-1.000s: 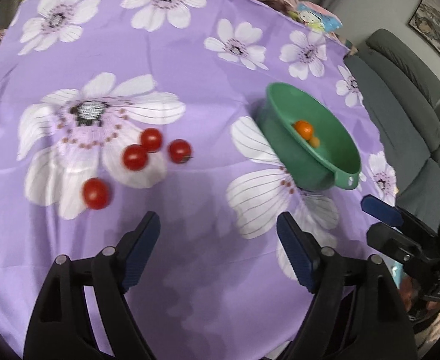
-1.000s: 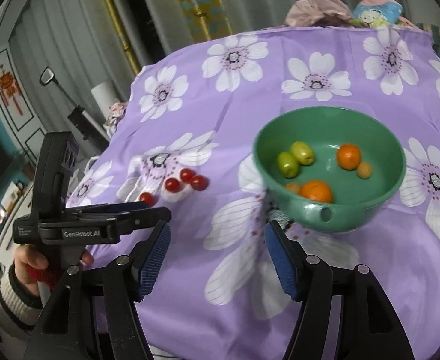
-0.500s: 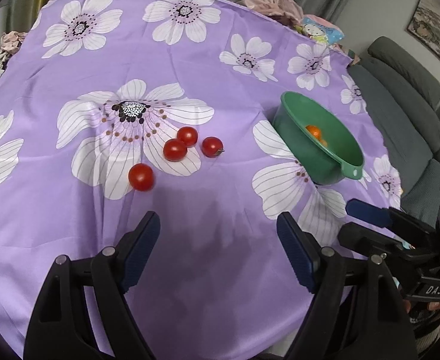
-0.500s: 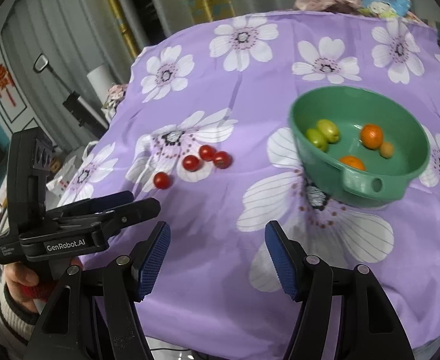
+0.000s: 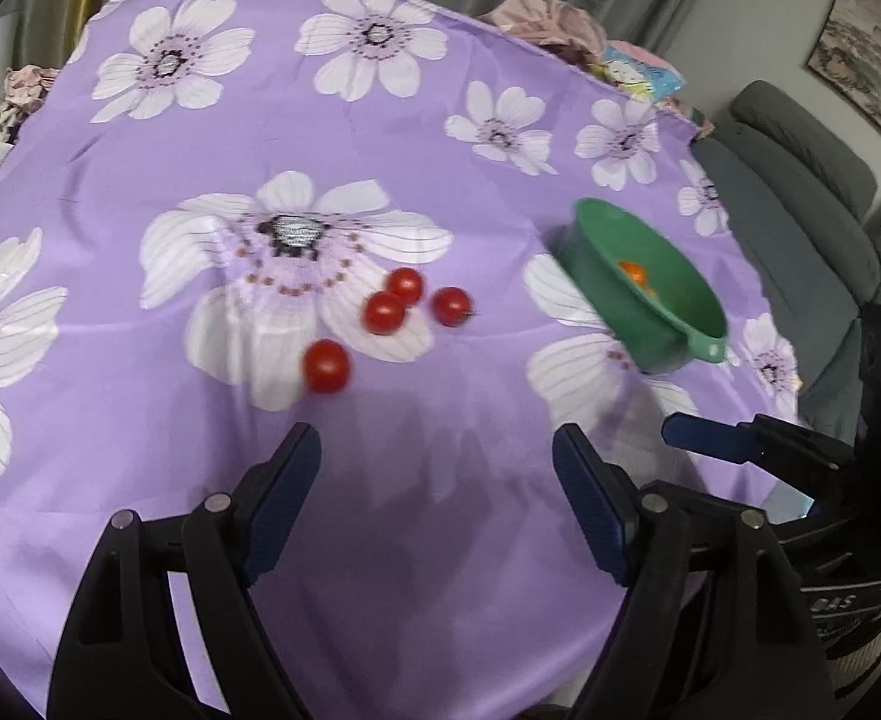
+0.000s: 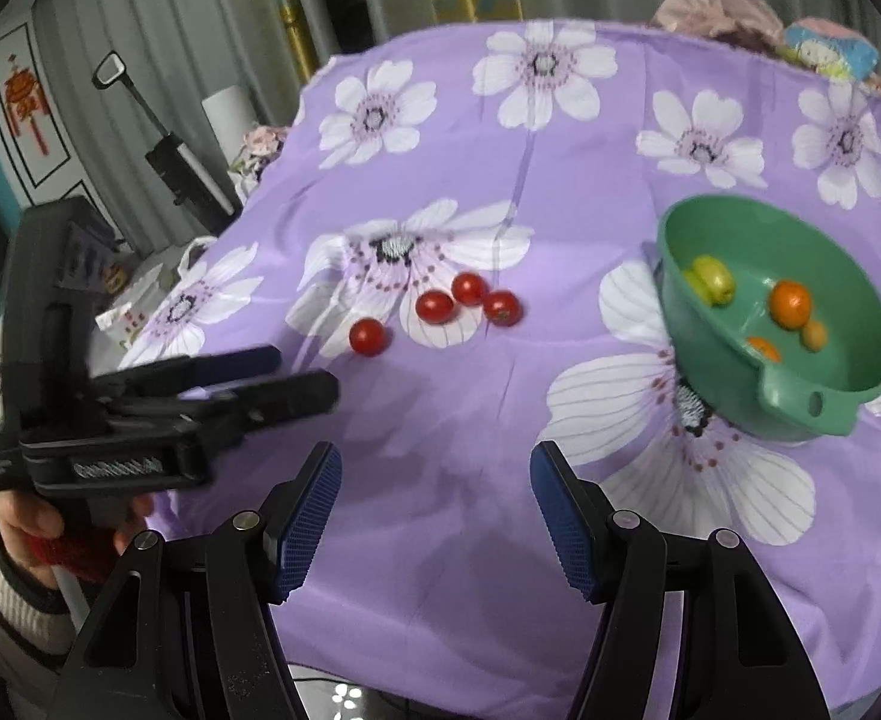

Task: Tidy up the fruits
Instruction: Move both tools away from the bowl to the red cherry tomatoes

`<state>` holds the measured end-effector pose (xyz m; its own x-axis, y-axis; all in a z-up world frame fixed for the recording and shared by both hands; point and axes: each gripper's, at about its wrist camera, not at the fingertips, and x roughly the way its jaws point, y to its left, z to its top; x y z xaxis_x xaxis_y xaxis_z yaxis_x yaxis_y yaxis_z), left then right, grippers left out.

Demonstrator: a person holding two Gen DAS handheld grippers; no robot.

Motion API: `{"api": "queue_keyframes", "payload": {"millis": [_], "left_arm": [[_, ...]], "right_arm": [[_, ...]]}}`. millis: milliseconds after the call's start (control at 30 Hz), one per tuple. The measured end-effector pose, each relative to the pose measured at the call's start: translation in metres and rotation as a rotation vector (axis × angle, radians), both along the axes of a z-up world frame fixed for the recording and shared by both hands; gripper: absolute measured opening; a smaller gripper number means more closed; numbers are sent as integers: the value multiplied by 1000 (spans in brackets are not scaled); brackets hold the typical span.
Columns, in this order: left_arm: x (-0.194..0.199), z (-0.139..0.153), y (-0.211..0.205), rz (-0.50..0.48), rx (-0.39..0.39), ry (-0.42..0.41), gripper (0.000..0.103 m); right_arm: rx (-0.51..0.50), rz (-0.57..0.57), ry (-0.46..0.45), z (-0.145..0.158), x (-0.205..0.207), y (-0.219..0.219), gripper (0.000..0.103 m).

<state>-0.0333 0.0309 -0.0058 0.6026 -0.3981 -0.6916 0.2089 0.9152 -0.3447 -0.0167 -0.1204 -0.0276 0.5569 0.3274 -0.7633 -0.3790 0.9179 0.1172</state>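
Note:
Several red cherry tomatoes [image 5: 384, 312] [image 6: 434, 306] lie in a loose cluster on the purple flowered tablecloth [image 5: 440, 138]. To their right a green bowl [image 5: 596, 264] [image 6: 722, 378] holds small orange fruits [image 6: 790, 302] and green ones [image 6: 713, 277]. My left gripper [image 5: 437, 450] hangs open over bare cloth, nearer than the closest tomato [image 5: 326, 366]. My right gripper [image 6: 434, 462] is open too, empty, between the tomatoes and the bowl but nearer the table's front edge. In the right wrist view the left gripper [image 6: 302, 372] shows from the side.
A grey sofa [image 5: 800, 210] stands right of the table. A cloth bundle [image 5: 548, 24] and a colourful bag [image 6: 830, 48] sit at the far edge. A person's hand in a striped sleeve [image 6: 26, 522] holds the left gripper at the table's left side.
Both views have swung left: the tomatoes and the bowl have slid rightwards in each picture and look further off in the left wrist view. Neither pair of jaws changed width.

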Motion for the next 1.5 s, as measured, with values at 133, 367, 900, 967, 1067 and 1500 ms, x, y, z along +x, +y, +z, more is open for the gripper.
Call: {"api": "queue_keyframes", "payload": {"millis": [133, 367, 900, 967, 1067, 1500], "left_arm": [[10, -3, 16, 35, 21, 23, 79], [24, -11, 24, 8, 79, 30, 71], [59, -31, 13, -42, 149, 117, 52], [61, -31, 11, -49, 158, 114, 52], [67, -32, 9, -42, 175, 125, 52], [80, -37, 4, -68, 189, 131, 45]], "right_arm": [[17, 1, 51, -14, 19, 1, 66], [23, -20, 92, -25, 55, 7, 66], [63, -14, 191, -37, 107, 22, 66], [72, -9, 191, -38, 112, 25, 66], [75, -4, 199, -39, 117, 28, 66], [110, 10, 218, -42, 134, 33, 66]]}}
